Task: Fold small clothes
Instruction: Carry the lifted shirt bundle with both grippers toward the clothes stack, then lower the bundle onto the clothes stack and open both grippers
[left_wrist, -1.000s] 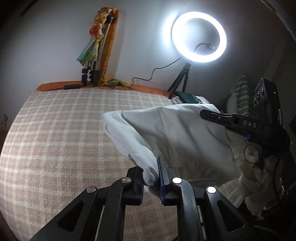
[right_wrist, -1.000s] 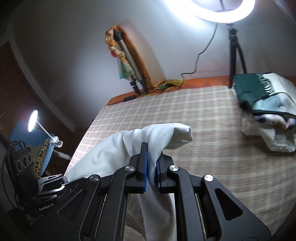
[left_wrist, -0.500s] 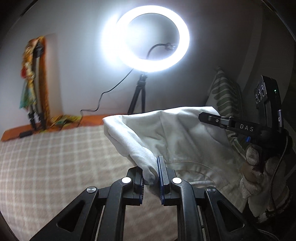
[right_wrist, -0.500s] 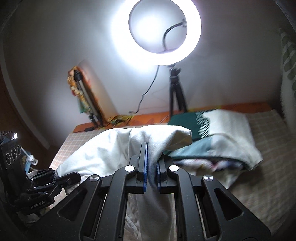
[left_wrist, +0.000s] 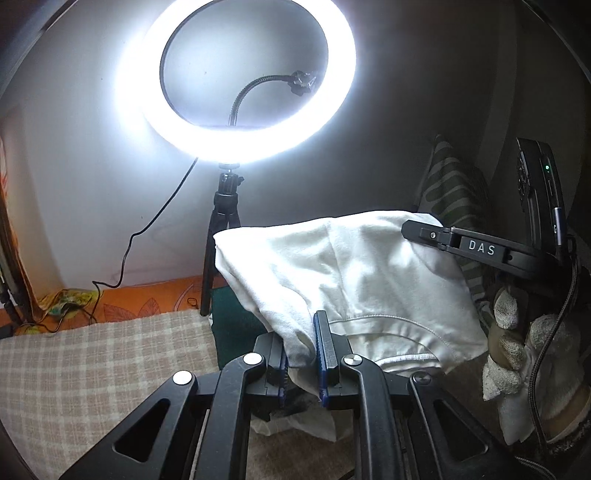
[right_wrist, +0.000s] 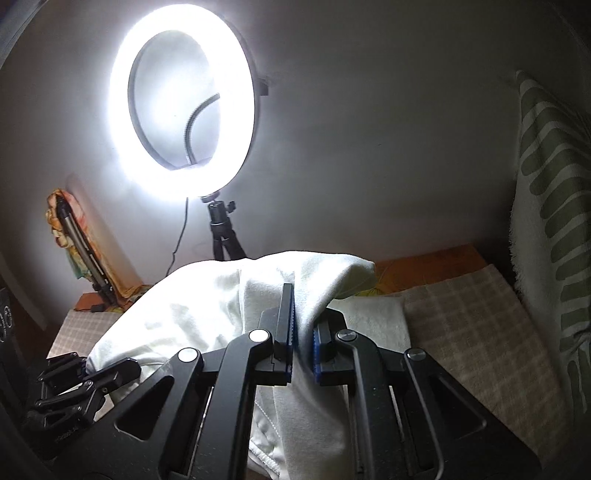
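A white garment (left_wrist: 354, 280) hangs folded between my two grippers, held in the air above the checked bed. My left gripper (left_wrist: 301, 356) is shut on one bunched end of it. My right gripper (right_wrist: 303, 332) is shut on the other end (right_wrist: 258, 291); cloth drapes down between its arms. The right gripper (left_wrist: 436, 232) shows in the left wrist view at the garment's far right corner, held by a gloved hand (left_wrist: 517, 354). The left gripper (right_wrist: 92, 373) shows at the lower left of the right wrist view.
A lit ring light (left_wrist: 236, 74) on a black tripod (left_wrist: 221, 229) stands close ahead against the wall. A dark green cloth (left_wrist: 232, 317) and white folded cloth (right_wrist: 380, 317) lie below the garment. A striped pillow (right_wrist: 546, 206) leans at the right. The checked bedspread (left_wrist: 92, 369) spreads to the left.
Both grippers have swung right and toward the ring light with the garment held between them. The ring light now looms larger and the folded pile is under the garment.
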